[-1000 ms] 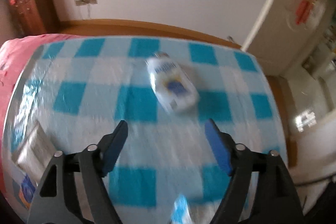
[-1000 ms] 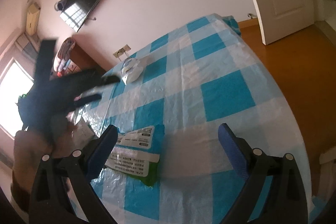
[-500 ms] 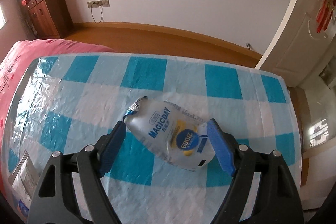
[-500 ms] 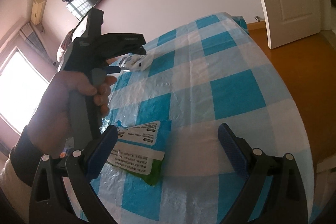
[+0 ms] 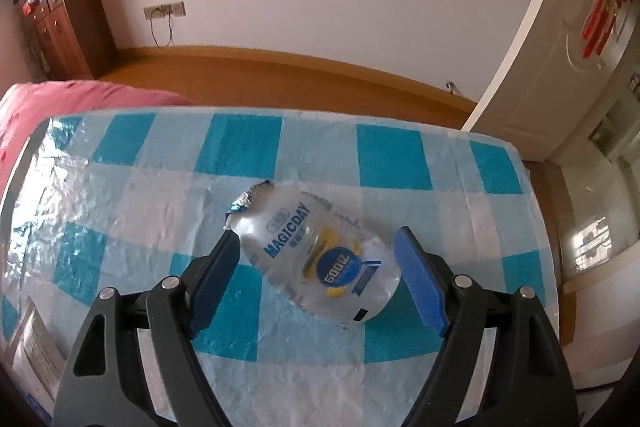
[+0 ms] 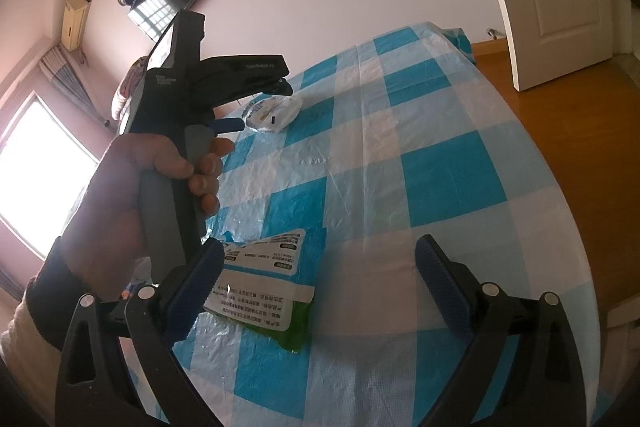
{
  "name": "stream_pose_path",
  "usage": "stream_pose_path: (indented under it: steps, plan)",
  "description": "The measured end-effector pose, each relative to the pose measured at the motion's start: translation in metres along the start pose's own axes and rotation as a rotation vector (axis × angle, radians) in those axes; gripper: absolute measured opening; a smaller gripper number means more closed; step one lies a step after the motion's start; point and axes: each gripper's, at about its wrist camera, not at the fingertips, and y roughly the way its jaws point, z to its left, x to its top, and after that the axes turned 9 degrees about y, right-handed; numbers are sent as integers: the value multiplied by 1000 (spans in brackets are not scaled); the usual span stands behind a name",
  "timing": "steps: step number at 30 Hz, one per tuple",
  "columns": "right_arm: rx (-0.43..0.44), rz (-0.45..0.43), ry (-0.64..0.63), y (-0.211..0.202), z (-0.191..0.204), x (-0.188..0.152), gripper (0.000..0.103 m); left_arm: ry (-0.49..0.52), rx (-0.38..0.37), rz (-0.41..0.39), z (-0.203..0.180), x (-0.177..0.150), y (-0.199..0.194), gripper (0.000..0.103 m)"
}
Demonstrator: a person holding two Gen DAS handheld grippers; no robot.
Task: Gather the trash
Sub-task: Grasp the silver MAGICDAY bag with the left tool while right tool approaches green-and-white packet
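We found the checked tablecloth [image 6: 448, 183] bare and passable across its right half, while the green wrapper [image 6: 260, 283] and the white pouch [image 5: 320, 255] blocked the left.

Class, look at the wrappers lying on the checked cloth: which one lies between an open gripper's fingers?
The white MAGICDAY pouch, bracketed by the open left gripper. The green-edged packet lies beside the right gripper, not between its fingers.

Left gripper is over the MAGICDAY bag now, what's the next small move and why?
Probably close the left gripper on the MAGICDAY bag: the bag lies on the checked tablecloth between the open jaws, the pads not yet pressing it. Lower slightly first if they would skim over it.
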Motion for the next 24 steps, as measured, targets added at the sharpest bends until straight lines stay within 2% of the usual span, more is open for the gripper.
stream_pose_path:
  steps: [7, 10, 12, 14, 15, 24]
  plan:
    - [-1, 1, -7, 0, 0, 0, 95, -48, 39, 15, -6, 4, 12, 85]
    - [5, 2, -3, 0, -1, 0, 95, -28, 56, 26, -12, 6, 17, 85]
    - [8, 3, -2, 0, -1, 0, 95, -13, 101, 33, -16, 4, 19, 84]
    - [9, 5, -3, 0, -1, 1, 95, -12, 145, 36, -18, 2, 18, 76]
    - [10, 6, -3, 0, -1, 1, 95, -13, 142, 34, -18, 1, 16, 71]
    - [0, 23, -42, 3, 4, -1, 95, -18, 126, 39, -10, -18, 0, 68]
